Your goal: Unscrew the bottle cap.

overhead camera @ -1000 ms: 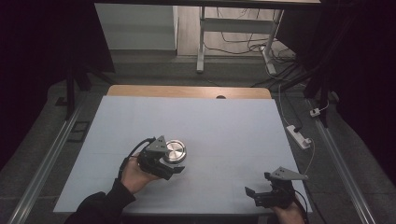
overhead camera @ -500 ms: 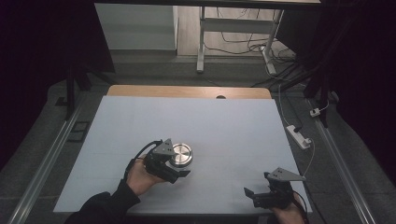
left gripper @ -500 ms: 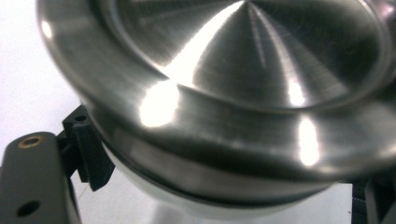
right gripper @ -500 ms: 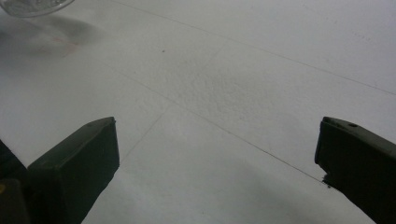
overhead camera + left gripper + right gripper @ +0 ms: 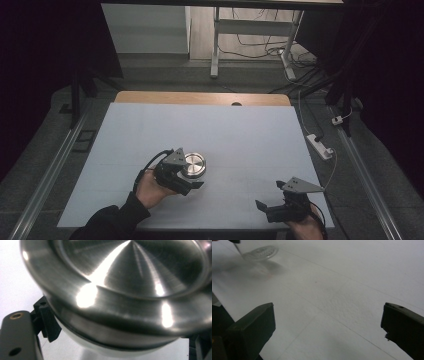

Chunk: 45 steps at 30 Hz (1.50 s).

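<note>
Metal disc (image 5: 194, 165) clamped in left gripper (image 5: 182, 176).

Held by the rim between narrowed jaws, tilted just off the table (image 5: 240, 135), probably for carrying. Right gripper (image 5: 272, 201) wide apart, idle, well to the disc's right.

Left gripper (image 5: 186, 176): black body, grey three-cornered plate on top, black cable looping from its rear. In the left gripper view, its jaws are black and ribbed on the inner face; the left jaw mount carries a brass-ringed hole and a plain hole below it. Right gripper (image 5: 272, 197): black, same grey plate, black cable at the wrist; jaws are matte black blocks. Left sleeve (image 5: 112, 222): dark, long, reaching the wrist.
</note>
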Motion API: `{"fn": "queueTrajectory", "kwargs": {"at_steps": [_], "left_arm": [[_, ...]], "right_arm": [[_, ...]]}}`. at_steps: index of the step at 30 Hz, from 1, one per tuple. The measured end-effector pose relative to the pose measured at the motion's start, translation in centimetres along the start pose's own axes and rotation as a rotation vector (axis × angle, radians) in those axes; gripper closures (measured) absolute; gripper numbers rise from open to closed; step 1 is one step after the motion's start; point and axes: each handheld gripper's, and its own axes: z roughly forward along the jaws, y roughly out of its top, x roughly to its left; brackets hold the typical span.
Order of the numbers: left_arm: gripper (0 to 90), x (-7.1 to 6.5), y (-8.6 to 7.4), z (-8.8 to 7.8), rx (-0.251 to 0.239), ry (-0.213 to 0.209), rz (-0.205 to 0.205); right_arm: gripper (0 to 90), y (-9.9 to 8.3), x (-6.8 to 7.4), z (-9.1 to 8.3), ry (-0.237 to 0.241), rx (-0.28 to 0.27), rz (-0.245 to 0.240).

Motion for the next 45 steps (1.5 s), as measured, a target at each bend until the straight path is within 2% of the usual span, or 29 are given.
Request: {"fn": "queueTrajectory", "kwargs": {"at_steps": [5, 8, 13, 15, 16, 22, 25, 29, 34, 45], "left_arm": [[15.3, -0.1, 0.1, 0.0, 0.000, 0.000, 0.007], [15.3, -0.1, 0.1, -0.1, -0.003, 0.002, 0.007], [15.4, 0.0, 0.0, -0.1, -0.004, 0.005, 0.007], [15.3, 0.0, 0.0, -0.1, -0.005, 0.004, 0.006], [15.3, -0.1, 0.1, -0.1, -0.007, 0.005, 0.007], [15.3, -0.2, 0.1, -0.1, -0.010, 0.003, 0.008], [15.3, -0.2, 0.1, 0.0, -0.009, 0.002, 0.010], [15.3, -0.2, 0.1, -0.1, -0.010, 0.000, 0.012], [15.4, -0.2, 0.2, 0.0, -0.010, 0.000, 0.013], [15.4, -0.6, 0.3, 0.4, -0.002, 0.007, 0.021]], "right_arm": [[0.0, 1.0, 0.7, 0.4, 0.043, -0.020, -0.020], [0.0, 1.9, 1.5, 0.8, 0.062, -0.025, -0.050], [0.0, 3.3, 2.7, 1.8, 0.125, -0.030, -0.092], [0.0, 3.6, 2.9, 2.1, 0.132, -0.031, -0.098], [0.0, 4.2, 3.3, 2.5, 0.154, -0.031, -0.110], [0.0, 5.8, 4.2, 3.9, 0.215, -0.038, -0.128], [0.0, 6.7, 4.7, 4.6, 0.238, -0.022, -0.114], [0.0, 7.8, 5.2, 5.7, 0.251, -0.008, -0.106], [0.0, 8.9, 6.1, 6.7, 0.234, -0.002, -0.148], [0.0, 11.6, 7.5, 8.5, 0.243, -0.009, -0.174]]}}
